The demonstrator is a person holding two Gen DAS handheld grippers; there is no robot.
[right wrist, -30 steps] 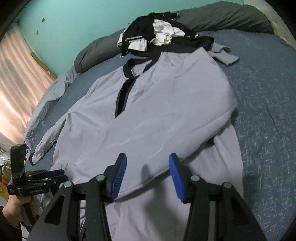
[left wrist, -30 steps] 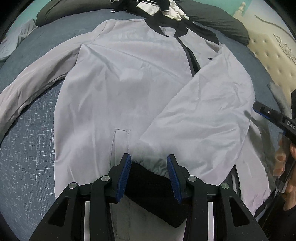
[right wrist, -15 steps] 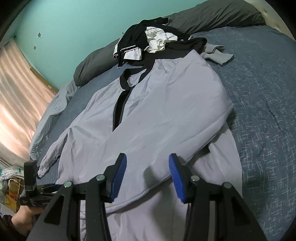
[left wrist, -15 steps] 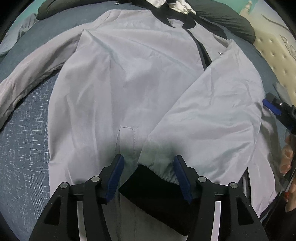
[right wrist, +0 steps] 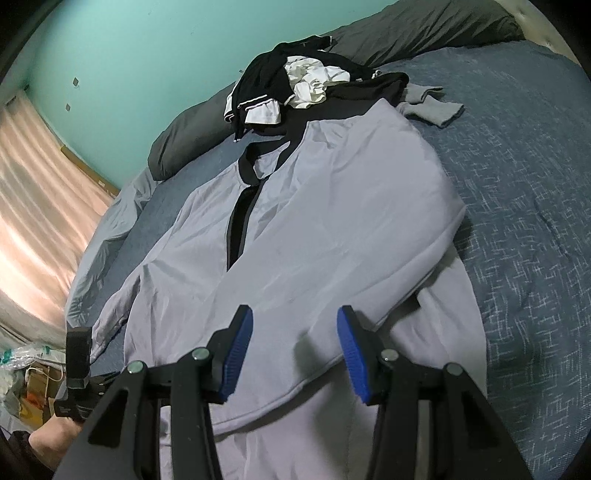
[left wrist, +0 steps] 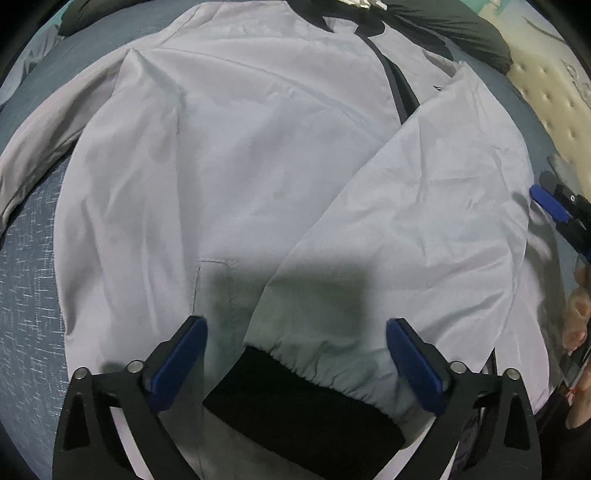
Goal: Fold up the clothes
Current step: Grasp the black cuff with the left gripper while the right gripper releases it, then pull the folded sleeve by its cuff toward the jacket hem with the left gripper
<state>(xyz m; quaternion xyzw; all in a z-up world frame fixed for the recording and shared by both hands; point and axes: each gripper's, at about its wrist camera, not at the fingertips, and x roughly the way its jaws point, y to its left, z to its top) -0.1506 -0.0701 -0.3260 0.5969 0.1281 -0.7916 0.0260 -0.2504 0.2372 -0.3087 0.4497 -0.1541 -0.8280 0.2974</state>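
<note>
Left gripper [left wrist: 295, 362]: since its jaws have just been opening, we see them stand wide apart, with the black cuff [left wrist: 295, 413] lying loose between the pads, touched by neither.
Right gripper [right wrist: 295, 350]: we find its two blue pads partly apart over the jacket's lower part, with nothing pinched.
Jacket [left wrist: 240, 166]: we count one, pale grey, spread front-up on the bed [right wrist: 535, 240], its black zip band running down from the collar.
Sleeves: we count two; one is folded across the jacket's front and ends at the black cuff, the other lies stretched out to the side.
Clothes pile [right wrist: 303, 85]: we see one heap of black and white garments near the collar; how many pieces, we cannot tell.
Pillows [right wrist: 424, 29]: dark grey, along the wall; number unclear to us.
Hand poses: we see the left gripper pointing steeply down at the cuff, the right slanting more shallowly across the jacket.
</note>
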